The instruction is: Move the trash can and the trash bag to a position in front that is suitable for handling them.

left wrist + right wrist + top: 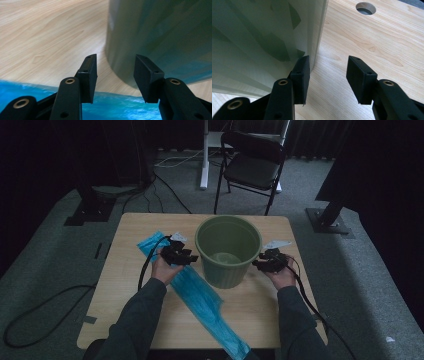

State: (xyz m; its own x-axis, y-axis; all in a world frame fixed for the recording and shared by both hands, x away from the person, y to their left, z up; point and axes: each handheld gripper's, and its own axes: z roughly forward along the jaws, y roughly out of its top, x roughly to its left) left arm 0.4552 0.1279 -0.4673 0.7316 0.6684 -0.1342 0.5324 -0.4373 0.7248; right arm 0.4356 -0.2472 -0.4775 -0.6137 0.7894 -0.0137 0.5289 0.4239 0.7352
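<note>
Both open grippers, left (pixel 192 256) and right (pixel 256 264), flank the green bucket (pixel 227 251).

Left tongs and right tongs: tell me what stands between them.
In the high view, the green bucket stands on the table between the left tongs and right tongs, both open.

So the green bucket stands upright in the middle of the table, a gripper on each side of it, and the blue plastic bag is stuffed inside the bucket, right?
Not quite. The blue plastic bag is not inside the green bucket; it lies flat on the table under the left gripper, as the high view shows. The rest holds, with the right gripper opposite.
</note>
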